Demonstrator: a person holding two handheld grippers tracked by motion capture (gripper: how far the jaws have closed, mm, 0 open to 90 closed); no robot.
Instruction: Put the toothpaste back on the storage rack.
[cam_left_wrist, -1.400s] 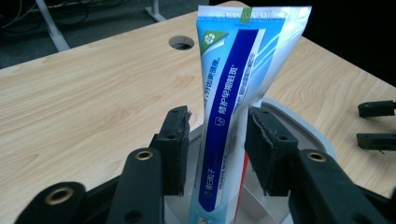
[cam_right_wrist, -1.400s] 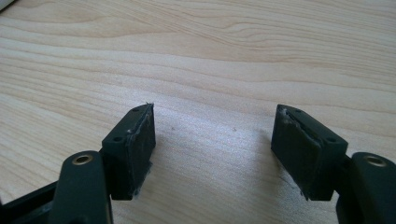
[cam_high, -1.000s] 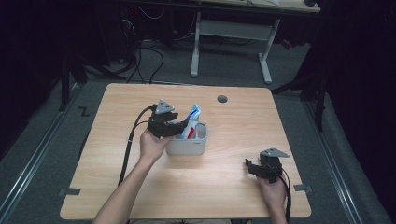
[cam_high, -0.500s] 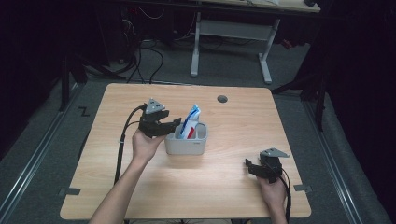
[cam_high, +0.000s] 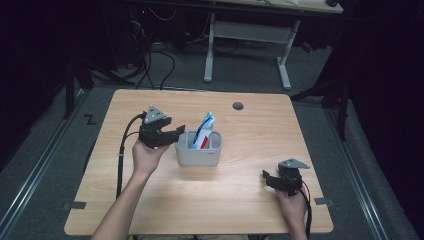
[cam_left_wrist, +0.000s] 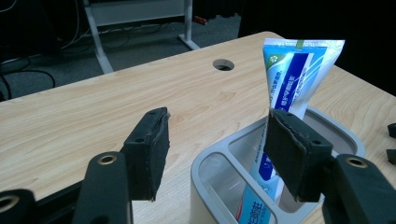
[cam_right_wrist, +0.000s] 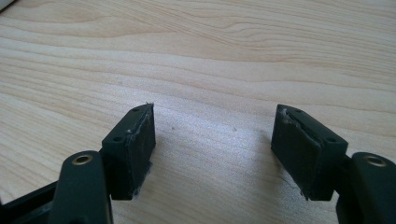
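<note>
A blue-and-white toothpaste tube stands tilted in a grey two-compartment holder at the middle of the wooden table. My left gripper hovers just left of the holder, open. Its jaws have just been opening, and nothing is between them. In the left gripper view the tube rises from the holder beyond the right pad, and my left gripper frames bare table and the holder's rim. My right gripper rests low near the front right, open over bare wood.
A round cable hole lies in the table behind the holder. Each gripper's black cable trails back toward the front edge. Desk legs and dark cables stand on the floor beyond the far edge.
My left gripper has drawn back to the left from the tube's top, jaws wider, leaving the tube in the holder. The right gripper has stayed put.
</note>
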